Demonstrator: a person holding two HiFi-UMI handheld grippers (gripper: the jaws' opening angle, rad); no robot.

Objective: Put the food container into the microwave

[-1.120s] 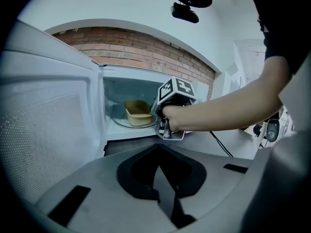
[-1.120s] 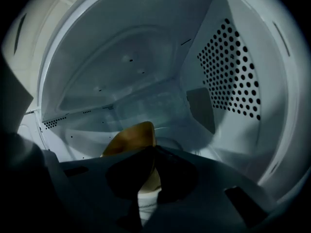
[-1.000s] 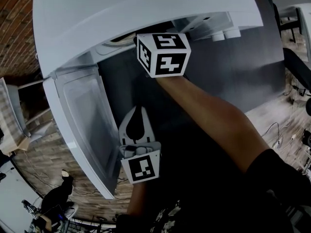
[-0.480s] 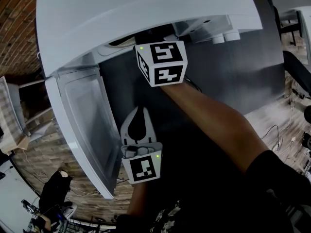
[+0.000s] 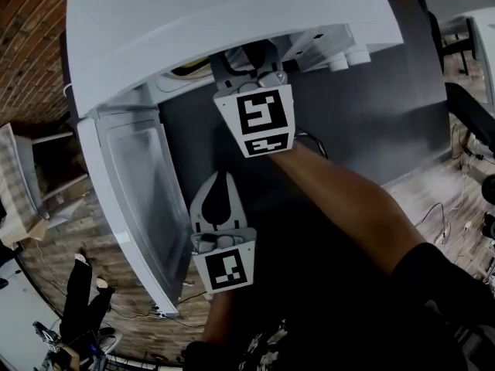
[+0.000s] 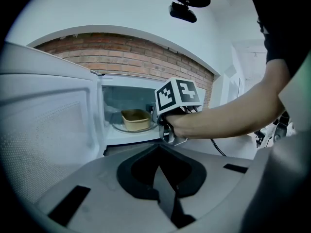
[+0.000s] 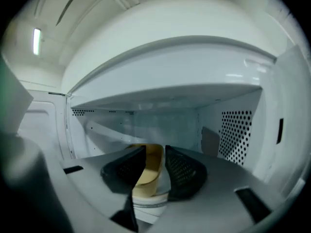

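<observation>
Points right gripper [image 7: 154,152], fingers narrowly parted and empty, straight at food container [image 6: 135,119] resting inside the microwave [image 5: 232,14]; holds left gripper [image 6: 158,171] farther back, fingers closed

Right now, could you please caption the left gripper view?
Food container rests inside the open microwave, right gripper at its doorway.

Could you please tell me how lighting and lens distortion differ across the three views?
Head view: foreground dim, the white microwave bright. Left gripper view: heavy fisheye bows the brick wall, with dark corners. Right gripper view: microwave interior evenly lit, food container slightly soft.
</observation>
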